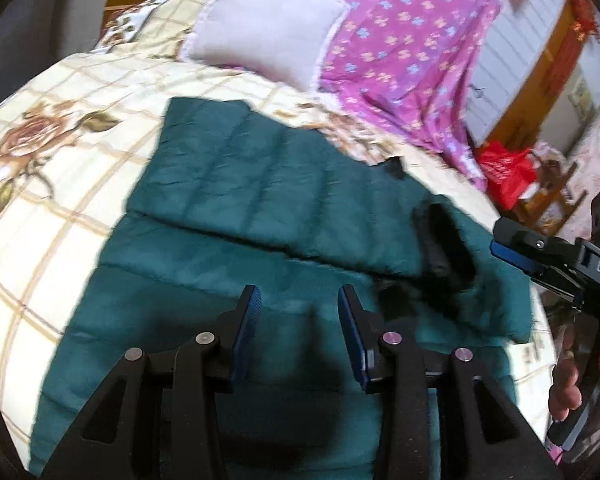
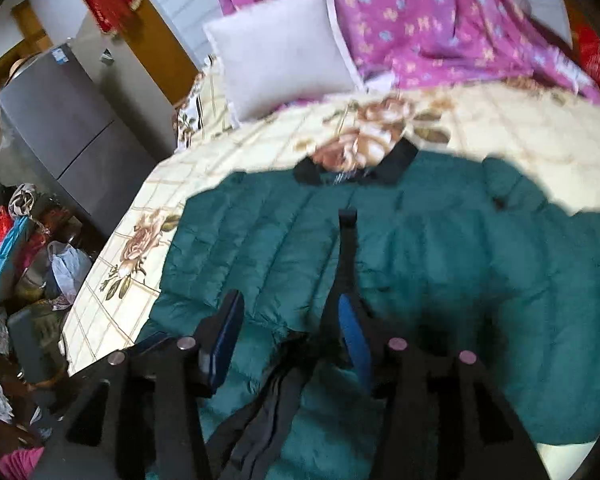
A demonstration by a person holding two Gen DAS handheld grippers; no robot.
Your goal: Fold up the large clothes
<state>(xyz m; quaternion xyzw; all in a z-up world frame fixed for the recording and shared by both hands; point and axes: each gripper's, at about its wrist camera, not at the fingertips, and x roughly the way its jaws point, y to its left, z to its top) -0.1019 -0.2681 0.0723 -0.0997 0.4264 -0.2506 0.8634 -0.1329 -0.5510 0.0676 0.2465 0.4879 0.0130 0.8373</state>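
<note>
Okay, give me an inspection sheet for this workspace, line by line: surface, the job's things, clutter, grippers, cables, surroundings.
Surface: bed with a cream floral checked quilt.
Job's things: teal puffer jacket spread flat on the quilt, black collar at the far end; one sleeve folded across the body.
Clutter: white pillow and purple floral sheet at the head of the bed.
Grippers: left gripper open above the jacket, holding nothing; right gripper open over the jacket.
Cables: nothing seen.
Surroundings: grey fridge and piled bags beside the bed; red bag on a wooden chair.
</note>
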